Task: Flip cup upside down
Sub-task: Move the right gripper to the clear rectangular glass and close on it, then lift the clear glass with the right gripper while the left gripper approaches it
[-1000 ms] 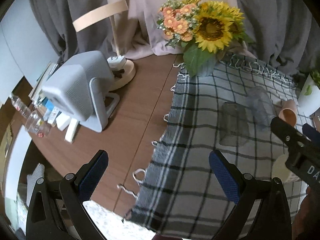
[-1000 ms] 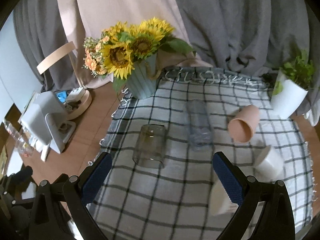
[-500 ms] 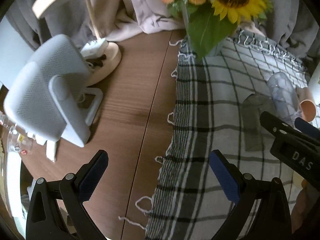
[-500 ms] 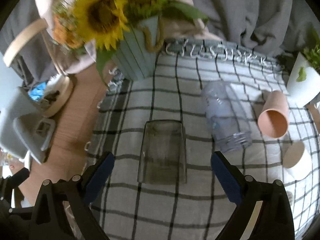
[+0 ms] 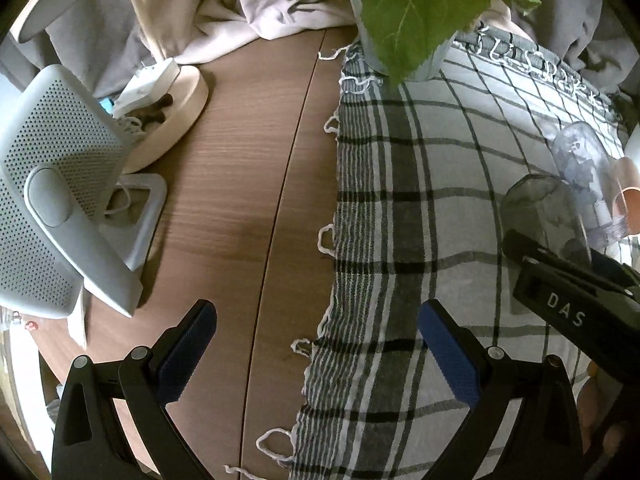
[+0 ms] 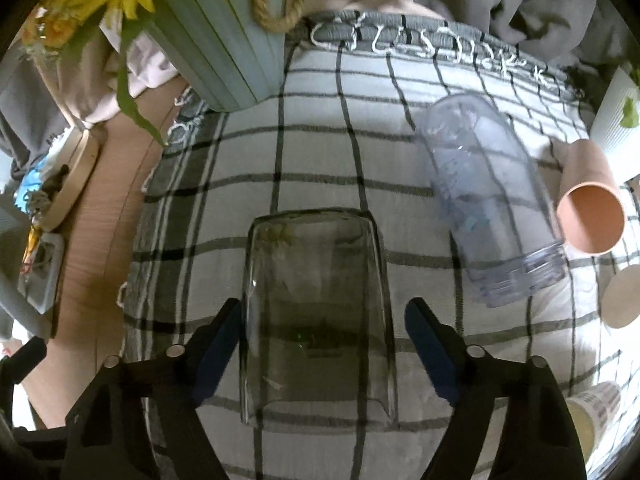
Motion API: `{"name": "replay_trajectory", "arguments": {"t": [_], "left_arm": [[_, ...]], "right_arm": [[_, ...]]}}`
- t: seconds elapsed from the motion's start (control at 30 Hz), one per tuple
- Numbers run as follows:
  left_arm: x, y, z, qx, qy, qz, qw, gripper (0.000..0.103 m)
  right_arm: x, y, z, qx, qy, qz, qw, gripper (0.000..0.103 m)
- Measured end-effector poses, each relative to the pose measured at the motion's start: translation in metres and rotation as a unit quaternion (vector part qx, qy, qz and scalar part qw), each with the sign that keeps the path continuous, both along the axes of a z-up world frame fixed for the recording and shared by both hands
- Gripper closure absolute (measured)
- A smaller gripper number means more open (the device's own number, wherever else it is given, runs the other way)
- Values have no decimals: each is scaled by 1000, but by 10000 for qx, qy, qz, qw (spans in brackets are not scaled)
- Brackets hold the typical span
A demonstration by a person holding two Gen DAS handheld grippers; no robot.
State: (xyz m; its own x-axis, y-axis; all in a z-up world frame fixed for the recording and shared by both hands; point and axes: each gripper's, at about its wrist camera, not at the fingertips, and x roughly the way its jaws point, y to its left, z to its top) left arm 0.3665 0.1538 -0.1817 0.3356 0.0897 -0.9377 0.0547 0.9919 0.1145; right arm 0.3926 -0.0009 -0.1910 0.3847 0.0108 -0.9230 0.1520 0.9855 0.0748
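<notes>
A smoky grey glass cup [image 6: 318, 312] lies on its side on the checked cloth [image 6: 320, 152], its open end toward the camera. My right gripper [image 6: 320, 344] is open, its blue-padded fingers [image 6: 430, 344] either side of the cup, close to the glass. In the left wrist view the cup [image 5: 544, 220] lies at the right with the right gripper's black body [image 5: 568, 304] over it. My left gripper [image 5: 316, 356] is open and empty above the cloth's fringed left edge.
A clear plastic tumbler [image 6: 488, 204], a terracotta cup [image 6: 588, 208] and pale paper cups [image 6: 622, 296] lie to the right. A blue ribbed vase of sunflowers [image 6: 224, 40] stands behind. A grey fan [image 5: 52, 200] and round wooden lamp base [image 5: 172, 116] sit on the wooden table [image 5: 248, 184].
My right gripper has moved forward and down until its fingers sit around the grey glass cup. My left gripper has also moved forward and lower over the cloth's edge.
</notes>
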Motion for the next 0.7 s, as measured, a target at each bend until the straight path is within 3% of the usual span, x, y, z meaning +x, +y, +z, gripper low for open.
{"name": "replay_trajectory", "arguments": {"t": [0.13, 0.4, 0.7], "left_arm": [[1, 1, -3, 2, 44, 9, 10000, 0], [-4, 1, 0, 27, -16, -108, 9999, 0], [-20, 4, 12, -69, -98, -262, 9996, 0]], "right_arm": [[2, 0, -8, 131, 100, -25, 9999, 35], [-5, 2, -4, 116, -77, -112, 9998, 35], [-40, -8, 25, 139, -373, -390, 9984, 35]]}}
